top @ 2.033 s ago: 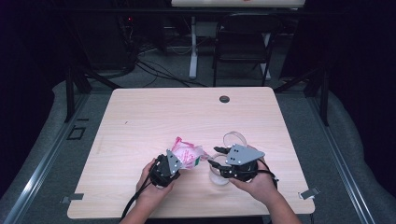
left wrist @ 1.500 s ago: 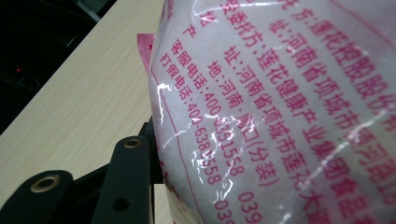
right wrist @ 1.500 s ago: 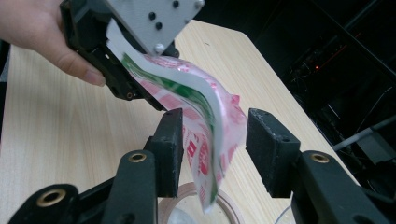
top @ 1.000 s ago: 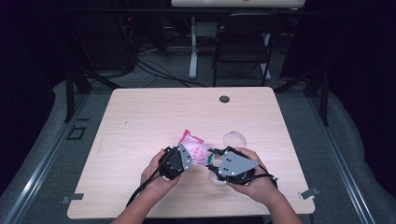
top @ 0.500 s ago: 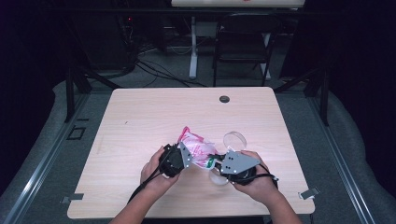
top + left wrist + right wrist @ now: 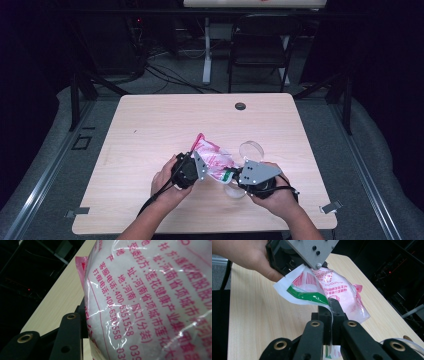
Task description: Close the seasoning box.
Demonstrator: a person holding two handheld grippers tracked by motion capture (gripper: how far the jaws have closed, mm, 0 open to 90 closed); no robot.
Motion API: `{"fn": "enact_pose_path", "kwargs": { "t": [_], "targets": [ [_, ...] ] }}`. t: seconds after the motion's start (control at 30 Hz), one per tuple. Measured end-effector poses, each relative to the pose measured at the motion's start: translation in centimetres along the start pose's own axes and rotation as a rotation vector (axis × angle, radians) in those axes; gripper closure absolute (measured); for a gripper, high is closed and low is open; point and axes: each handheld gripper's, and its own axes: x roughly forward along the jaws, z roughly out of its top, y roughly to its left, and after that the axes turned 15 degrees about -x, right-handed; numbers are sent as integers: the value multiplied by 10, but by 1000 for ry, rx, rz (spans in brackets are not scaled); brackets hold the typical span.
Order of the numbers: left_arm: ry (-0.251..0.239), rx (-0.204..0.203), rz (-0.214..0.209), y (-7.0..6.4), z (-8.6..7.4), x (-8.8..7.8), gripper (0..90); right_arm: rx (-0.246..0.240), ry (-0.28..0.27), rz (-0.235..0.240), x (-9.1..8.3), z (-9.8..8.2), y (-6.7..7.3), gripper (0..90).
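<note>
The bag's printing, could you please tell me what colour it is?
Mostly pink-red print on the clear bag, clearest in the left gripper view; there is also a green strip.

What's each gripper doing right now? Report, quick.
Left gripper: shut on the bag, holding it up off the table.
Right gripper: shut on the bag's white edge, beside the green strip.

I see a pale wood desk (image 6: 150, 130) on grey floor (image 6: 390, 165). Beyond it, a black chair (image 6: 260, 45) stands in a dark room among cables (image 6: 170, 75).
</note>
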Motion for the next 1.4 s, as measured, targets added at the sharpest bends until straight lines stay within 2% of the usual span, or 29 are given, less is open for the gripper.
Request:
{"fn": "enact_pose_path", "kwargs": {
  "t": [0.23,0.67,0.73,1.03,1.4],
  "targets": [
    [-14,31,21,-2,1,-2,579,37,-15,8,-3,-2,-1,900],
    [-56,89,74,-8,3,-3,580,62,-30,4,-6,-7,-1,900],
    [-49,117,85,-7,4,-4,580,69,-35,3,-7,-8,-1,900],
    [-66,157,117,-11,7,-5,582,86,-37,-2,-10,-11,-3,900],
    [-56,205,140,-15,7,-6,584,95,-26,-11,-10,-15,-5,900]
  ]
}}
